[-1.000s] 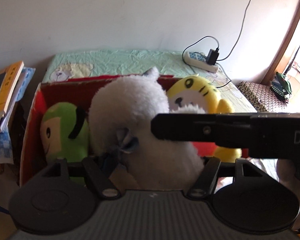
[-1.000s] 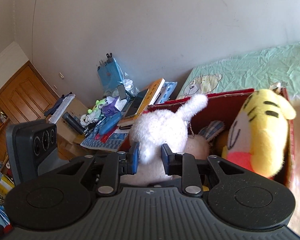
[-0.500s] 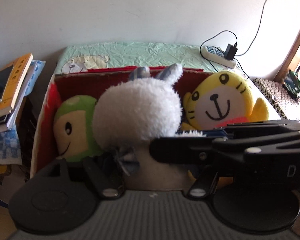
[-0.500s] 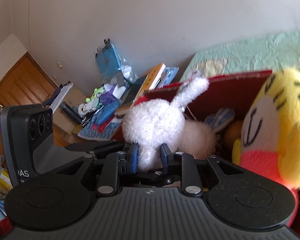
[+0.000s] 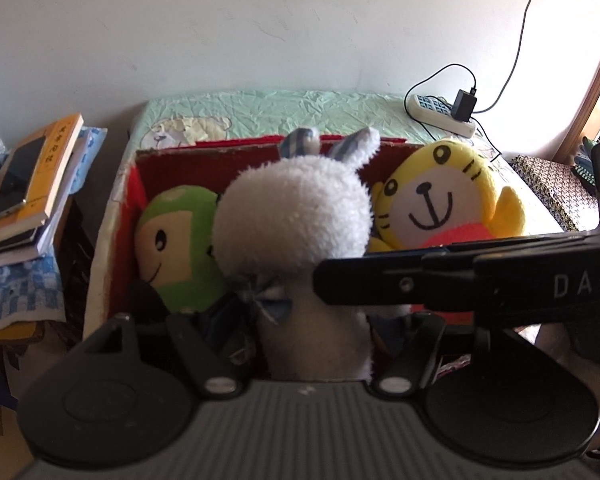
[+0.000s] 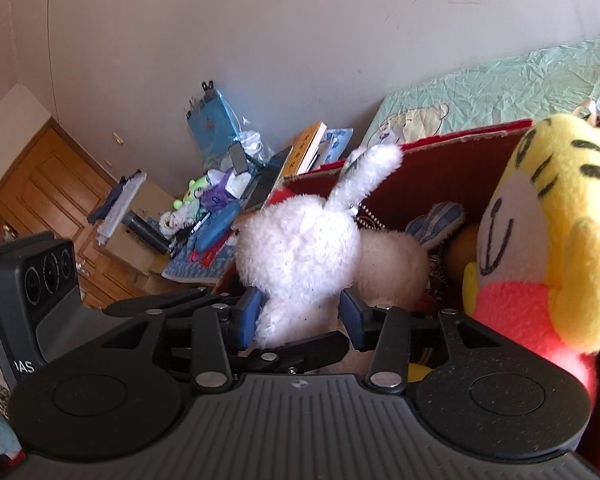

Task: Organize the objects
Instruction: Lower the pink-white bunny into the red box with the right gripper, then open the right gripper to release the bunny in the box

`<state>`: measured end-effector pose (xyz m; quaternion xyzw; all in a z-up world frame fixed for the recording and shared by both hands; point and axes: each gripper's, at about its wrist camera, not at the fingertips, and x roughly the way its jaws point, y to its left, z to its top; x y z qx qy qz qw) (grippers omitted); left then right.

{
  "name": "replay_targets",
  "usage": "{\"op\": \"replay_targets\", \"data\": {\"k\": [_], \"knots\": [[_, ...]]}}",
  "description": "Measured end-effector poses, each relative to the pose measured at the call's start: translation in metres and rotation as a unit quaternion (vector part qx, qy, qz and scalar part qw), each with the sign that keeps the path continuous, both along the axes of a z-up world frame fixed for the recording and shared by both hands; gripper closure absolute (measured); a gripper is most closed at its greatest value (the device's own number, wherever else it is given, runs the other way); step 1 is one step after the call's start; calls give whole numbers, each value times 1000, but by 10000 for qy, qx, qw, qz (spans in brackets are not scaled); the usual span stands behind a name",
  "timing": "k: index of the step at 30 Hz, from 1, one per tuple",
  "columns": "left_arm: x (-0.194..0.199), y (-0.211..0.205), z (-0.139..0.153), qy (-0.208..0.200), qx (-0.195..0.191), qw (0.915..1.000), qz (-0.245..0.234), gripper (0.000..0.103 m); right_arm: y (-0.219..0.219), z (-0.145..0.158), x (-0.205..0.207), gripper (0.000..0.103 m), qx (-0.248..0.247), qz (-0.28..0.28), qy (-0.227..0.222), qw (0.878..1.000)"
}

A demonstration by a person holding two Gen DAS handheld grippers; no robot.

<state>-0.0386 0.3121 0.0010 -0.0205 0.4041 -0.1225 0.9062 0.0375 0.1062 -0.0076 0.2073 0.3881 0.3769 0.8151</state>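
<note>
Inside the red box (image 5: 140,172), the white bunny (image 6: 300,248) stands upright between the right gripper (image 6: 300,312)'s half-spread fingers, maybe barely touching; left gripper (image 5: 308,344)'s fingers can't be made out.

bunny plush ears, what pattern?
Blue-grey plaid inner ears on the white bunny plush; clearest in the left wrist view.

Three plush toys (image 5: 296,216) crowd the red box (image 5: 140,172), blocking entry.
</note>
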Motion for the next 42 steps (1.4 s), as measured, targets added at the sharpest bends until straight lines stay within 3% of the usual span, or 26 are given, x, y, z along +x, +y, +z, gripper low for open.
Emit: {"op": "replay_targets", "data": {"k": [8, 15, 32, 42], "knots": [[-7, 3, 9, -100, 101, 9996, 260, 31, -19, 4, -4, 57, 317, -290, 41, 9991], [-17, -2, 21, -218, 195, 9987, 418, 27, -22, 9, -13, 60, 171, -384, -84, 9991], [-39, -18, 29, -84, 515, 9959, 740, 22, -33, 10, -46, 60, -224, -909, -439, 9946], [-54, -30, 32, -117, 631, 9957, 669, 21, -36, 5, -60, 61, -108, -811, -291, 9962]]}}
